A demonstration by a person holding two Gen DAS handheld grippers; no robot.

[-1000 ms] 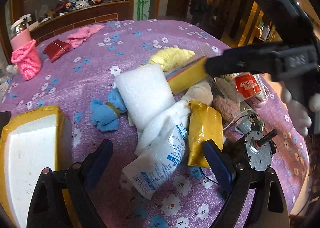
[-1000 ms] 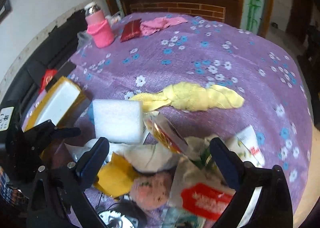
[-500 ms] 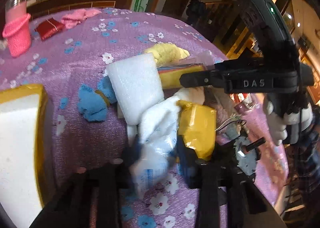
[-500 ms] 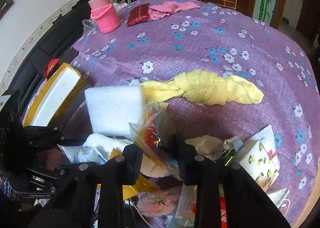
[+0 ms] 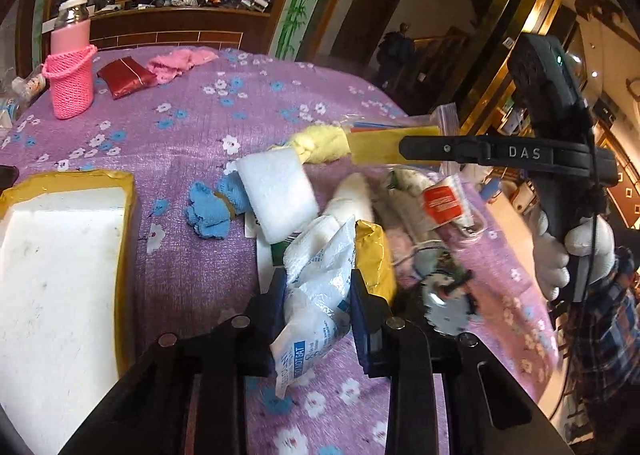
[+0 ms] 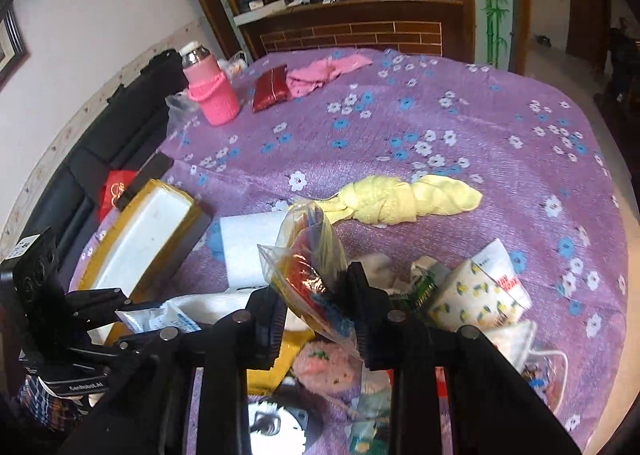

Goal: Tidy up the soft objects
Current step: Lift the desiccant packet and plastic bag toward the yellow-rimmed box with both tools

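My left gripper is shut on a white desiccant packet and holds it lifted off the pile. My right gripper is shut on a clear zip bag with colourful contents; the bag also shows in the left wrist view. A white foam block, a blue cloth, a twisted yellow cloth, a yellow pouch and a pink plush piece lie on the purple flowered tablecloth.
A white foam box with yellow tape sits at the left. A pink bottle in a knit sleeve, a red pouch and a pink cloth lie at the far side. A small motor and snack packs lie near the table's edge.
Both grippers closed from open: the left took hold of the desiccant packet, the right took the zip bag. Both have lifted their items up from the pile.
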